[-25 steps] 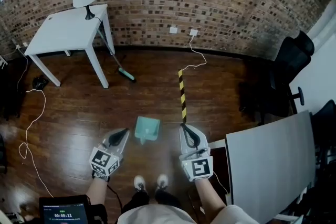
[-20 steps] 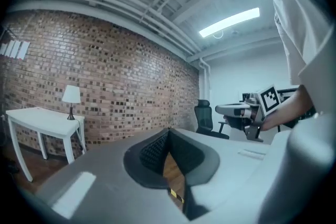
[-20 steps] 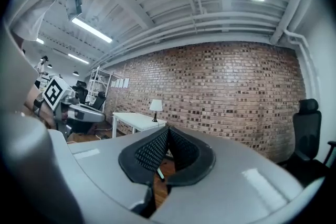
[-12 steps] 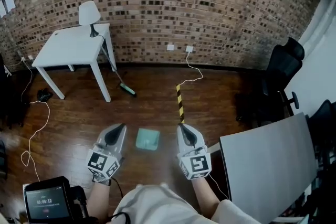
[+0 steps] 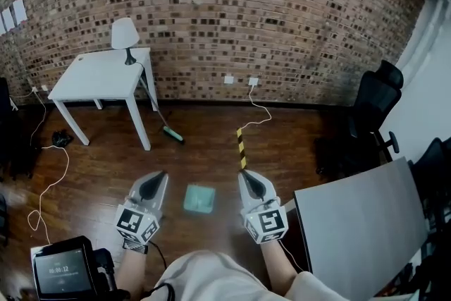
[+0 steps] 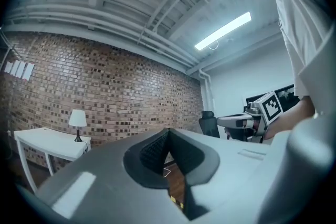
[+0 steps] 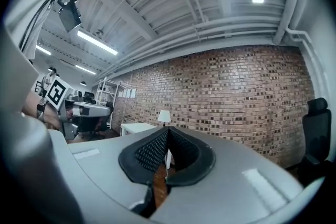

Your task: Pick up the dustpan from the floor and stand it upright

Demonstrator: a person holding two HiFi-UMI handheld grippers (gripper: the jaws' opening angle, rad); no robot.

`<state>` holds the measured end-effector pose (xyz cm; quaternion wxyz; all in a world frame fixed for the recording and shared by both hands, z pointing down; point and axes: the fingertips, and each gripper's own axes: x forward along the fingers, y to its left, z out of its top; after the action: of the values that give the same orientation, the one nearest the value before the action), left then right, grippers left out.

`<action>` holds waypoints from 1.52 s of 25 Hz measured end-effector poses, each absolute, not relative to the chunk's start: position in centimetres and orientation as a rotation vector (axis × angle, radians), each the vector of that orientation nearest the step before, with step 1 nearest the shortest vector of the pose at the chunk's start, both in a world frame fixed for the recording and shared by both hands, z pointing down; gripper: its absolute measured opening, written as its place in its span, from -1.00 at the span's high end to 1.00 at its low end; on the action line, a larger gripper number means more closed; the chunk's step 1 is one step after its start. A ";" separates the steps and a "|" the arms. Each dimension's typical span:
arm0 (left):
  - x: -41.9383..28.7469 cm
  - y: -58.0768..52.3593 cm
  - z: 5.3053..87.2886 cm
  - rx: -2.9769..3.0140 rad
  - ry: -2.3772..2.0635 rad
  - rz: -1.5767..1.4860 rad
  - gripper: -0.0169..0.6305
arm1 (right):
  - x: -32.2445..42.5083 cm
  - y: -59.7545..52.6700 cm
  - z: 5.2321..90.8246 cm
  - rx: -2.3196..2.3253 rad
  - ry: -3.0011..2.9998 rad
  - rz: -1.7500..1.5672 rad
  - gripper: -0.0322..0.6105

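1. A dark wooden floor (image 5: 211, 144) stretches below both grippers.
2. A teal plastic dustpan (image 5: 199, 199) rests on it, between and below the grippers, untouched.
3. The left gripper (image 5: 159, 177) and right gripper (image 5: 246, 176) are pressed together, empty. Pickup seems not begun: next, lower, spread, pinch its edge.

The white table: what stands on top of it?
A lamp stands near the table's back right corner. The rest of the top looks bare; only the spot under the lamp's base is hidden.

Left gripper (image 5: 161, 175), right gripper (image 5: 244, 174), both level, jaws closed, empty
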<state>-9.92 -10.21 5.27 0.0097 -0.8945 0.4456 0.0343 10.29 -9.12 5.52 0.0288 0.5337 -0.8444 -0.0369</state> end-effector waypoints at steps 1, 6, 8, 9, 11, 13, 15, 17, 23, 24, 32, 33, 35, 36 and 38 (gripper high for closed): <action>-10.0 -9.9 5.4 -2.798 1.391 0.105 0.94 | 10.1 -8.8 5.5 1.649 -2.600 -0.110 0.86; -10.4 -7.9 5.1 -2.817 1.362 0.101 0.94 | 9.6 -6.9 4.1 1.688 -2.595 -0.125 0.86; -10.4 -6.8 4.9 -2.841 1.336 0.090 0.94 | 9.4 -5.8 3.4 1.701 -2.610 -0.126 0.86; -10.5 -5.9 5.0 -2.856 1.329 0.083 0.94 | 9.2 -4.9 3.3 1.699 -2.619 -0.119 0.86; -10.6 -3.6 4.8 -2.870 1.313 0.076 0.94 | 8.9 -2.9 3.3 1.692 -2.635 -0.115 0.86; -10.5 -1.8 4.4 -2.862 1.289 0.090 0.94 | 8.9 -1.2 3.5 1.685 -2.643 -0.127 0.86; -10.2 0.4 4.6 -2.868 1.277 0.095 0.94 | 8.9 1.0 4.3 1.667 -2.651 -0.110 0.86; -9.8 3.8 4.7 -2.882 1.272 0.102 0.94 | 8.8 4.1 4.8 1.647 -2.681 -0.085 0.86; -6.2 17.1 5.6 -2.885 1.245 0.175 0.94 | 11.3 16.2 6.0 1.667 -2.770 -0.027 0.86; -5.5 19.6 6.0 -2.880 1.251 0.185 0.94 | 11.9 18.5 6.4 1.662 -2.784 -0.011 0.86; -2.5 33.6 6.9 -2.908 1.337 0.164 0.94 | 15.3 34.2 6.4 1.554 -2.824 0.080 0.86; -2.1 35.0 6.5 -2.917 1.320 0.166 0.94 | 15.4 35.5 6.2 1.524 -2.848 0.107 0.86; -1.6 37.1 5.8 -2.933 1.279 0.169 0.94 | 15.5 37.4 6.0 1.493 -2.863 0.126 0.86; -1.5 37.9 5.5 -2.936 1.268 0.169 0.94 | 15.6 38.1 6.0 1.502 -2.854 0.120 0.85; -1.6 39.2 5.4 -2.937 1.267 0.169 0.94 | 15.7 39.1 5.9 1.540 -2.828 0.108 0.86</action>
<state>-1.58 39.23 5.35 -0.0310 -0.9165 0.3954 0.0528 15.74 39.11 5.93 -0.0403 0.4775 -0.8770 0.0336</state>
